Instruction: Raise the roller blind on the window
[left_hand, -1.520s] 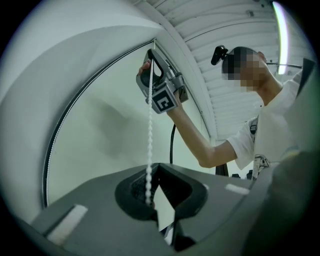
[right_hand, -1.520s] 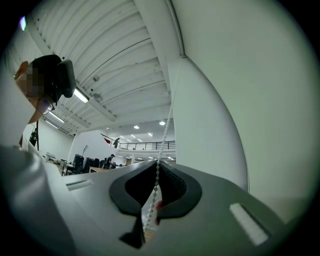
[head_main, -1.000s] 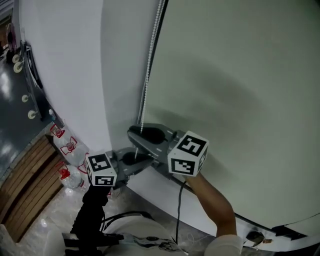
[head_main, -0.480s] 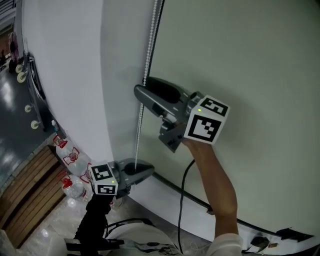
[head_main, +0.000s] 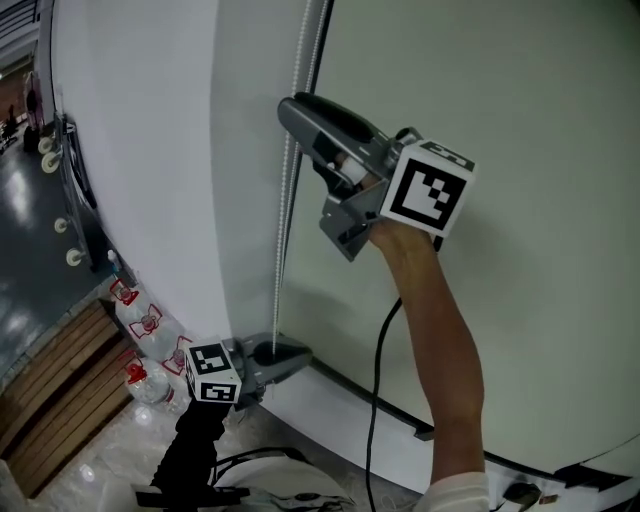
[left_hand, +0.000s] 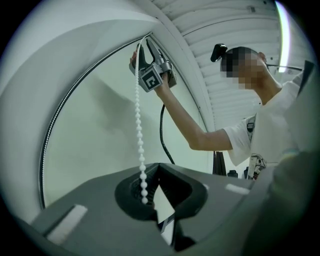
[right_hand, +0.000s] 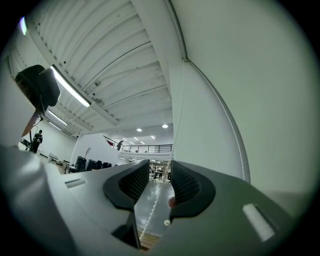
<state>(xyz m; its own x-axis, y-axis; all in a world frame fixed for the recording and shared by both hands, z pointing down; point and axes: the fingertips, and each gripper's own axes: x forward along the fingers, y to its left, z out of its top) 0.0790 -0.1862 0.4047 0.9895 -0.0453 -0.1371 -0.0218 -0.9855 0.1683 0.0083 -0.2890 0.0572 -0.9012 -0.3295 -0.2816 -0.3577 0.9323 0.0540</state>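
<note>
No legible text, label or number.

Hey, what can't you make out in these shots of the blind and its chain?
- Top of the blind: head view, cut off by the upper edge.
- Chain below the left tongs: head view, hidden behind them.
- Blind's lower right corner: head view, cut off by the bottom edge.
- Figure on the balcony: right gripper view, too small.

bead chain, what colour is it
The bead chain is white; the left gripper view shows it best.
</note>
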